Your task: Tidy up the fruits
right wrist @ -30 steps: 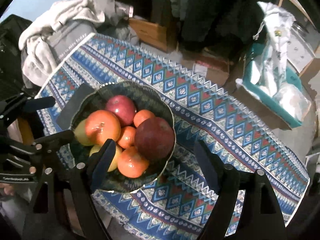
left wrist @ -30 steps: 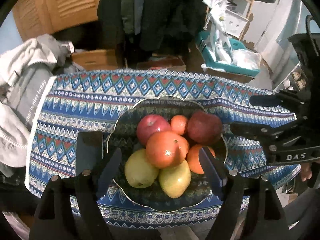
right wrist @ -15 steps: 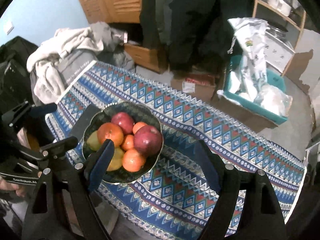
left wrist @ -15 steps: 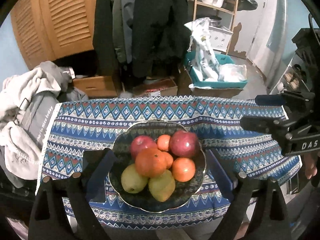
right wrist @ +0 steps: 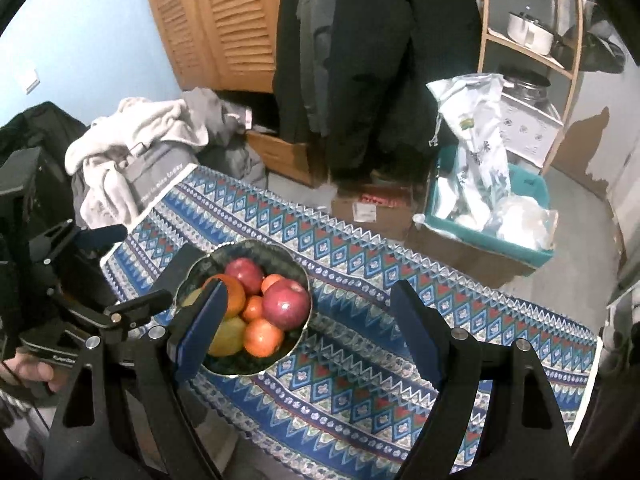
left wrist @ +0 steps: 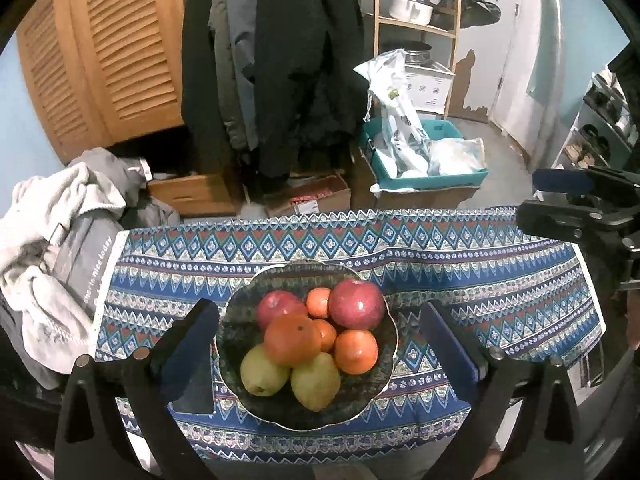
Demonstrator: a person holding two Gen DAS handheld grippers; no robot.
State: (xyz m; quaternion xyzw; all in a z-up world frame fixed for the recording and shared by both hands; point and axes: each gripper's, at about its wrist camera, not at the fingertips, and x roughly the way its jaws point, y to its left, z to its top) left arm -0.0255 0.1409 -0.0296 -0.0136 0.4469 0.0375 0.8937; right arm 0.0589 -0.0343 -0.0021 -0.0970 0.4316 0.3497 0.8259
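1. We see all the fruit heaped in one dark scallop-edged bowl (left wrist: pixel 386 380) that sits on the tabletop, on a blue zigzag-patterned tablecloth (left wrist: pixel 500 280), toward its near edge. By our reading the sorting is finished or close to it, since no loose fruit lies on the cloth.
2. In the bowl, two red apples (left wrist: pixel 356 304) sit at the far side, a large orange (left wrist: pixel 292 340) tops the middle, smaller mandarins (left wrist: pixel 356 352) fill the gaps, and two yellow-green pears (left wrist: pixel 316 382) lie nearest us. We judge the heavier round pieces prop each other so the pile stays put.
3. Our left gripper (left wrist: pixel 316 344) hangs above the bowl with its fingers spread wide on either side of it, touching nothing; its jaws have just been opening, with no fruit between them.
4. Our right gripper (right wrist: pixel 308 328) is also parted and empty, over the cloth just right of the bowl, its left finger overlapping the bowl only in the view.
5. Readable writing is scarce: a grey garment (left wrist: pixel 80 256) beside the tabletop carries white lettering ending in "today"; the rest is too blurred to read.
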